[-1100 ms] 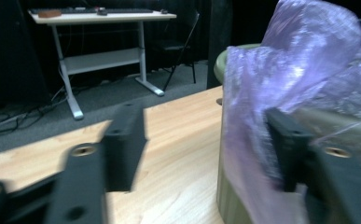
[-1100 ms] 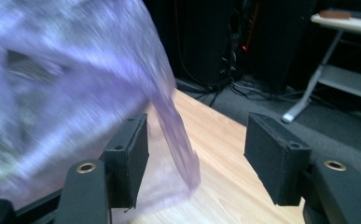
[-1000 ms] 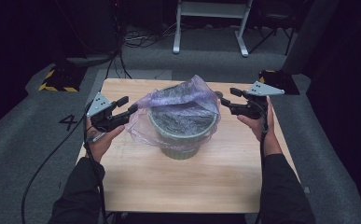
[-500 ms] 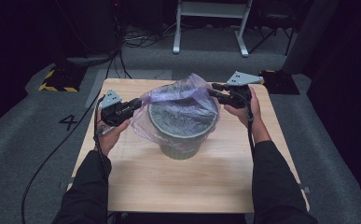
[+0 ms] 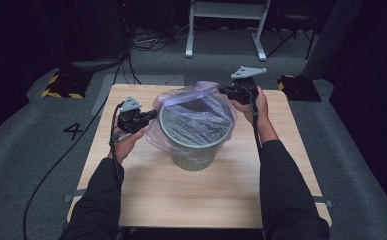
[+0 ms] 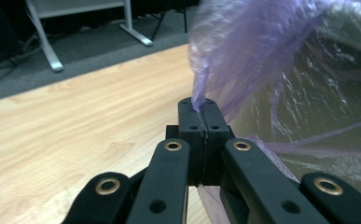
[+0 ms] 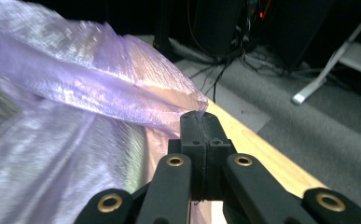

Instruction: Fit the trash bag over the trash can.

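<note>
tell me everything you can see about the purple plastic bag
The purple plastic bag is thin, translucent and crinkled, lining a grey-green bin that stands upright on the wooden table. Its mouth drapes over the bin's rim and bunches outside on the left. The left tool pinches a twisted edge, and the right tool pinches the far right edge, both shut on the film.

High view: above person's side, facing forward and down over whole worktop (image 5: 146,190). Tool views: very close, along own jaws. All three share the purple bag (image 5: 181,102) and worktop.
</note>
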The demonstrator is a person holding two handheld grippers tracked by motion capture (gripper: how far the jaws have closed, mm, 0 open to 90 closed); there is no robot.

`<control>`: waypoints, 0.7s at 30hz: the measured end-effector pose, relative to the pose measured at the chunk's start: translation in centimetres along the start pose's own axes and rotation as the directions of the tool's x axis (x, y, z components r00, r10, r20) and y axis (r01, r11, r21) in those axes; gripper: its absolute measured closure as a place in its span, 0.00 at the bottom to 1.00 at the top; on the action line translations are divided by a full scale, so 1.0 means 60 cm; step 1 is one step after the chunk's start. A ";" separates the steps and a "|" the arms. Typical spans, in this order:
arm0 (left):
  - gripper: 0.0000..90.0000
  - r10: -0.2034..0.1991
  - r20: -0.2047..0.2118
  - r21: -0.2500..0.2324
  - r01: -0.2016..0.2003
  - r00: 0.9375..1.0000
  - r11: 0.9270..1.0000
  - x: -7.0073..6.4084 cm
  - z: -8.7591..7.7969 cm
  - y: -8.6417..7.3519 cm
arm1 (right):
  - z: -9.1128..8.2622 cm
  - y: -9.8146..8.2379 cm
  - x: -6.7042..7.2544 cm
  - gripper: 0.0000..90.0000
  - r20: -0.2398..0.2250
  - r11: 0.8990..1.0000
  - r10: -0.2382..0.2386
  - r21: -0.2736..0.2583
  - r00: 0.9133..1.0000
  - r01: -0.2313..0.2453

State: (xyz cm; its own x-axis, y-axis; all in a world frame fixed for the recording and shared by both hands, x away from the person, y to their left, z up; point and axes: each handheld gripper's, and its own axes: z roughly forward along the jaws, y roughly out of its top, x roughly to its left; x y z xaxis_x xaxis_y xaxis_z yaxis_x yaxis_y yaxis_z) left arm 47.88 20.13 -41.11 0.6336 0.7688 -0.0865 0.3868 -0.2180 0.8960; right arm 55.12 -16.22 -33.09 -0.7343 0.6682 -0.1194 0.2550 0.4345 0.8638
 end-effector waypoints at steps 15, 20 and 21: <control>0.99 -0.044 0.093 0.128 0.031 0.995 0.991 -0.017 0.065 -0.008 | 0.047 -0.067 -0.038 1.00 -0.099 0.972 0.218 0.116 0.971 -0.206; 0.98 -0.047 0.088 0.153 0.033 0.995 0.988 -0.012 0.062 -0.020 | 0.048 -0.098 -0.038 1.00 -0.088 0.967 0.228 0.133 0.970 -0.216; 0.97 -0.047 0.083 0.153 0.034 0.995 0.988 -0.011 0.061 -0.024 | 0.047 -0.104 -0.039 1.00 -0.088 0.967 0.229 0.130 0.969 -0.217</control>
State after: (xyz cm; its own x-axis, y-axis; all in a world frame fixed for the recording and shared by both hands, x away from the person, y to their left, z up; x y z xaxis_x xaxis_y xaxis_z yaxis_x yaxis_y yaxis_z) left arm 49.36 17.72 -43.91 0.6683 0.7255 -0.1645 0.5062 -0.2814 0.8152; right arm 57.02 -18.79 -39.56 -0.7084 0.6946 0.1252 0.4881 0.3540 0.7978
